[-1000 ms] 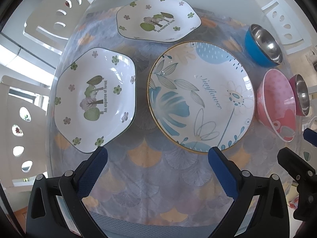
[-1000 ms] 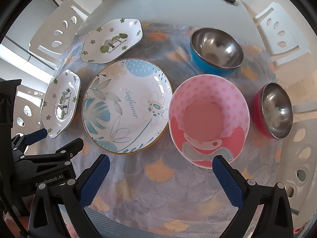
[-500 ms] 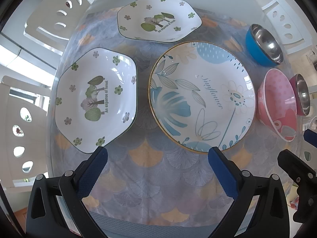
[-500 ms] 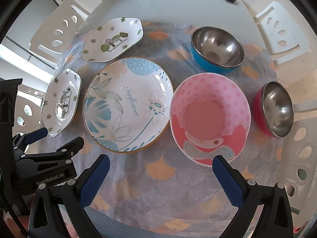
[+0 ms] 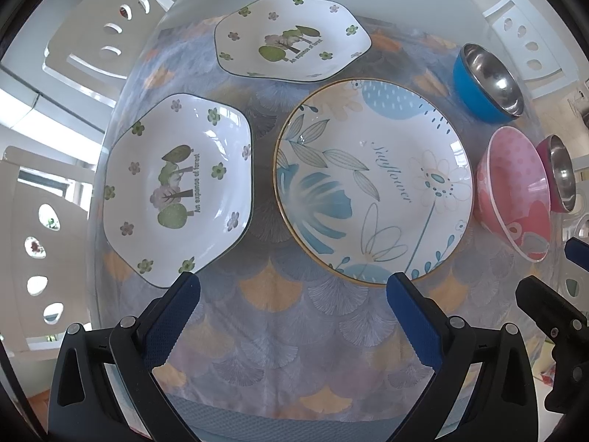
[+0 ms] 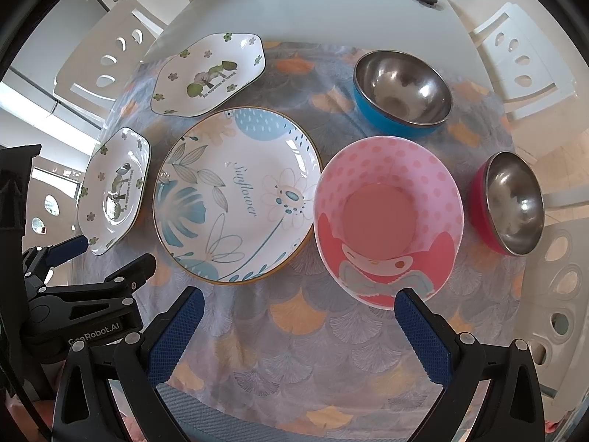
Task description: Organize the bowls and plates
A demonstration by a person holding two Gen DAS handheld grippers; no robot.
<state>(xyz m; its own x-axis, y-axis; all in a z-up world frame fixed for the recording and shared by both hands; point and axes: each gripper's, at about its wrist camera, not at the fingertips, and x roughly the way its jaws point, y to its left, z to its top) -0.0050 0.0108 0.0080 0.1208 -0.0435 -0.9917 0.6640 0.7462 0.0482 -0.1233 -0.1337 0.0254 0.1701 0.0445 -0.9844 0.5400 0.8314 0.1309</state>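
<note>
Plates (image 5: pixel 373 180) and bowls (image 6: pixel 386 221) spread separately over patterned cloth (image 5: pixel 279 316). Left gripper (image 5: pixel 292 287) and right gripper (image 6: pixel 298 304) spread wide, holding nothing.

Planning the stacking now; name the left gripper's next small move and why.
Probably ease the open left gripper forward and left to the near hexagonal plate, whose rim lies just past its left finger. Nothing is held, and a matching hexagonal plate waits behind for stacking.

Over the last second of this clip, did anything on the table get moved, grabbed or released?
Nothing was grabbed or released. Both views drift slightly, so the left gripper and right gripper have crept a little while staying open and empty. The sunflower plate, pink bowl and other dishes stay where they were on the cloth.
</note>
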